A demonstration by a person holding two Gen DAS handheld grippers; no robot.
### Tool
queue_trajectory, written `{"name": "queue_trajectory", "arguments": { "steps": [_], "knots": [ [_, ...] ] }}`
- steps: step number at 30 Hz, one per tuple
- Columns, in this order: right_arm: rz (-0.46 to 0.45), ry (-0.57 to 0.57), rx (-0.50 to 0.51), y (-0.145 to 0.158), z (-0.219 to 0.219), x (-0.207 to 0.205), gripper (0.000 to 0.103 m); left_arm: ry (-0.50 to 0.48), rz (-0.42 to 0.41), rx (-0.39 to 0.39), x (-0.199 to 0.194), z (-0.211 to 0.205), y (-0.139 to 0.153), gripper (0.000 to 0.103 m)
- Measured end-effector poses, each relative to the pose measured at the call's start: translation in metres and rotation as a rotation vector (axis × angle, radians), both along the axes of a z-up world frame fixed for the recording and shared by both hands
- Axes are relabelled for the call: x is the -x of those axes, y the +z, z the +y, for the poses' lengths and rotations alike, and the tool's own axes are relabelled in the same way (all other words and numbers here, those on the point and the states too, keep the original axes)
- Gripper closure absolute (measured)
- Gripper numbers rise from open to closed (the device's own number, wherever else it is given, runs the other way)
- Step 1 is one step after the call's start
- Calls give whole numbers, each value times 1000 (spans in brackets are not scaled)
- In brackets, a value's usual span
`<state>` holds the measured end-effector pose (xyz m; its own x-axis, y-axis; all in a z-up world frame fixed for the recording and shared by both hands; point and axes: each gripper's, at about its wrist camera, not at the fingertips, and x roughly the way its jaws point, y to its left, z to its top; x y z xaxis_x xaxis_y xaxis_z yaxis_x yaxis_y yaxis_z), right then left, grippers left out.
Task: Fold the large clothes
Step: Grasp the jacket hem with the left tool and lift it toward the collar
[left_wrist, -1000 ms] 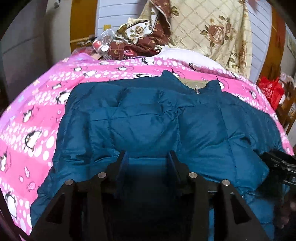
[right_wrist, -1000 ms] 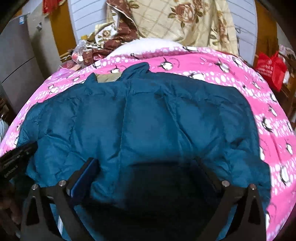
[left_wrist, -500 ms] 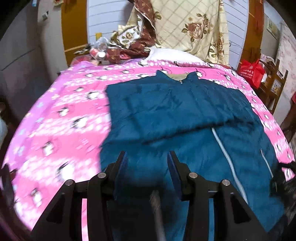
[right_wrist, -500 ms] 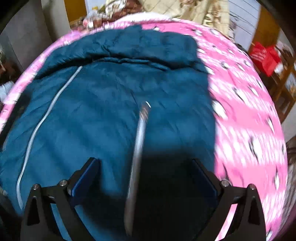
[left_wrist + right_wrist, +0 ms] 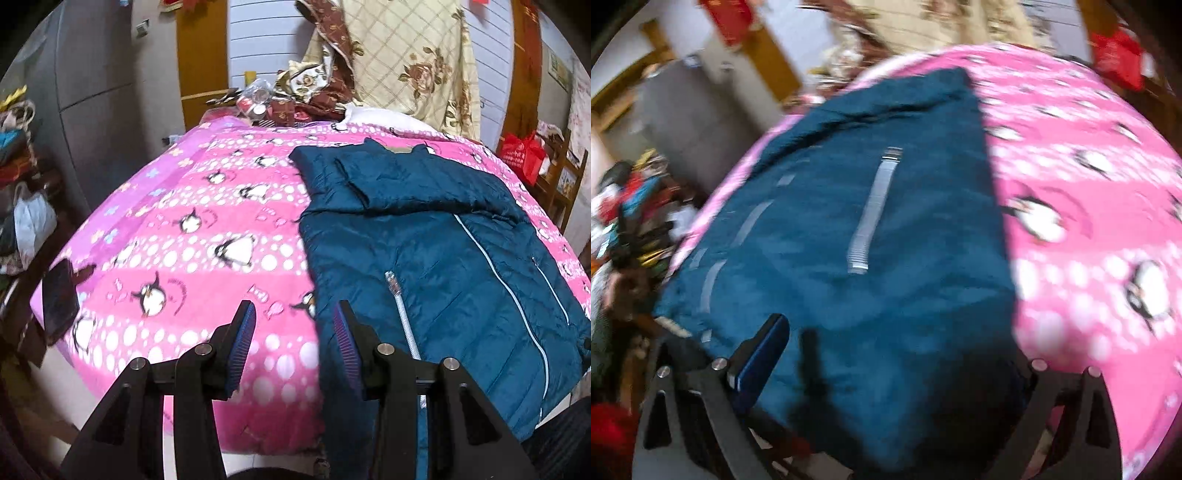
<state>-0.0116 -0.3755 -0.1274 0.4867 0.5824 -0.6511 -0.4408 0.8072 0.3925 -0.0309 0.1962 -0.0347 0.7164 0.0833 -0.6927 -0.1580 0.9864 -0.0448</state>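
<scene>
Garment: dark teal quilted down jacket (image 5: 436, 258), zipped, sleeve folded across chest
Place: spread flat on bed, hem at near edge

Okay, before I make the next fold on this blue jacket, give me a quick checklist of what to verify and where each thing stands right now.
1. Left claw open and free: ok, nothing between its pads.
2. Right claw open: ok, wide apart over the jacket; whether it touches the cloth, cannot tell.
3. Jacket flat on the pink penguin blanket: ok.
4. Sleeve folded across the chest below the collar: ok.
5. Hem fully on the bed: not ok, its near edge seems to hang over.
6. Right view sharp enough to aim: not ok, blurred.
</scene>
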Motion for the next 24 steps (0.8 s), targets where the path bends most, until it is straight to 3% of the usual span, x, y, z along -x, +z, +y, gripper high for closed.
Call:
{"name": "queue_trajectory", "arguments": {
  "steps": [2, 5, 10, 14, 20, 24],
  "knots": [
    [10, -24, 12, -10, -1, -7, 10, 15, 5, 25, 7, 8, -6, 74],
    [20, -62, -62, -11, -10, -11, 12, 27, 10, 57, 23, 18, -16, 74],
    [10, -68, -79, -11, -13, -8, 12, -63, 8, 156, 54, 10, -35, 74],
    [3, -71, -51, -11, -16, -4, 12, -155, -20, 232, 63, -9, -49, 65],
    [-20, -63, 24, -14, 3, -10, 12, -170, 80, 402, 56, -20, -87, 63],
    [-29, -41, 7, -12, 5, -7, 12, -215, 48, 486, 58, -23, -83, 63]
  ]
}}
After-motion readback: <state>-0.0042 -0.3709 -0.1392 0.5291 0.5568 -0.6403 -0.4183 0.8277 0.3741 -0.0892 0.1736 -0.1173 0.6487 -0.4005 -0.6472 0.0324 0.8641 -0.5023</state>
